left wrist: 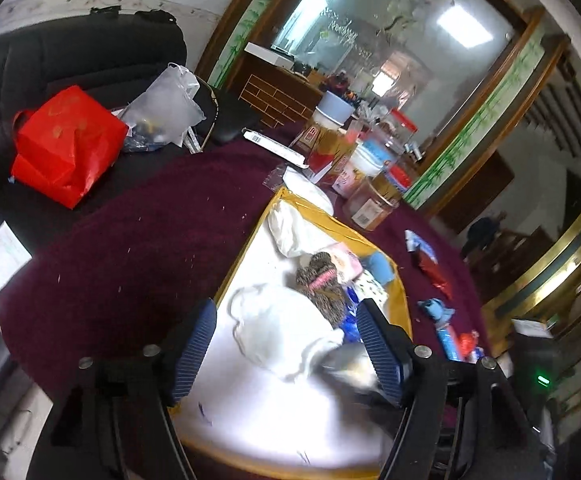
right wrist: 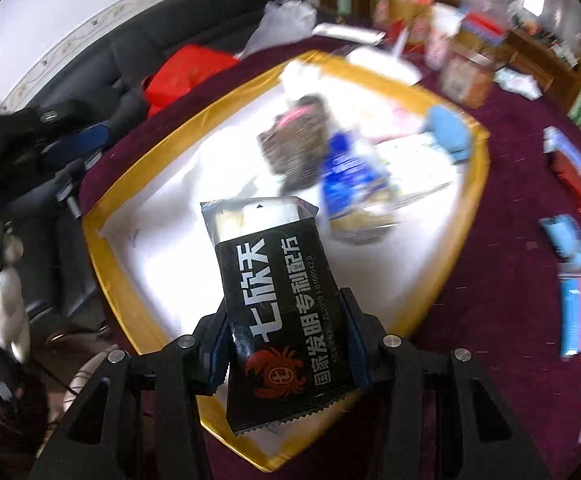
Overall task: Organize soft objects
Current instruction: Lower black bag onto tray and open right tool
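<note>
We hold the black snack packet (right wrist: 280, 312) clamped between the narrow-set jaws of the right gripper (right wrist: 286, 344), low in the centre of the right wrist view, its clear top end jutting up over the white floor of the gold-rimmed tray (right wrist: 102, 268). In the left wrist view, the left gripper (left wrist: 290, 344) stands with its blue ribbed pads wide apart and nothing pinched; a crumpled white bag (left wrist: 282, 332) lies on the tray floor between and beyond them.

We judge the step in hand to be carrying the packet to the tray. The next move calls for lowering it onto bare white floor and opening the jaws.

Room is best in the tray's lower left half in the right wrist view. The upper right is crowded by a speckled knitted piece (right wrist: 294, 140), a blue packet (right wrist: 350, 184) and a light blue soft item (right wrist: 450, 132). More wrappers (right wrist: 570, 312) wait on the maroon cloth (right wrist: 490, 280) at the right edge.
</note>
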The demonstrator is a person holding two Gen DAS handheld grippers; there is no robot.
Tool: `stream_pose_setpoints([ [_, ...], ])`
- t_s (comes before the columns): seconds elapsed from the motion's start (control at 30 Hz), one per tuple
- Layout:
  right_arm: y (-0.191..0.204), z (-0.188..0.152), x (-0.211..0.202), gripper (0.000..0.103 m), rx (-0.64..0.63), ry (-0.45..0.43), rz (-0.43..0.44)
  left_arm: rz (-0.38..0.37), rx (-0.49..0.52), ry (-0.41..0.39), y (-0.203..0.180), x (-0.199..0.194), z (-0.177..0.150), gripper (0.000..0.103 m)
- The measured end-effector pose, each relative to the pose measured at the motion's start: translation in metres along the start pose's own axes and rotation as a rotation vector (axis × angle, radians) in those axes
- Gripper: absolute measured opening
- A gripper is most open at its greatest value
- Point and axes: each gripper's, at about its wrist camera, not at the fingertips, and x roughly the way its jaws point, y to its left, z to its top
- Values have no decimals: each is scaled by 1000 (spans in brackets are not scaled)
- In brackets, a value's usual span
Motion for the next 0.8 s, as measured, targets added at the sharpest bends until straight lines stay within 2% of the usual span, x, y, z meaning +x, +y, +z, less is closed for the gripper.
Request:
stream_pose_setpoints([
  [0.07, 1, 4, 12, 47, 3, 28, -2, -18, -18, -2, 3, -5, -6, 76],
  [0.2, -9, 13, 25, 47, 24, 45, -69, -58, -42, 4, 7, -11, -14, 77],
  [0.47, -12, 24, 33, 48, -9, 22, -184, -77, -34, 28, 3, -8, -22, 77],
  [0.53, -14, 24, 35, 49, -5, 17, -188, -80, -36, 37, 3, -7, -24, 77],
  [0.67, -21, 19, 27, 55, 40, -9, -138, -80, -33, 38, 2, -10, -26, 77],
  [0.8, -23, 9, 0, 61, 47, -89, -118, -74, -35, 37, -1, -10, -26, 80],
])
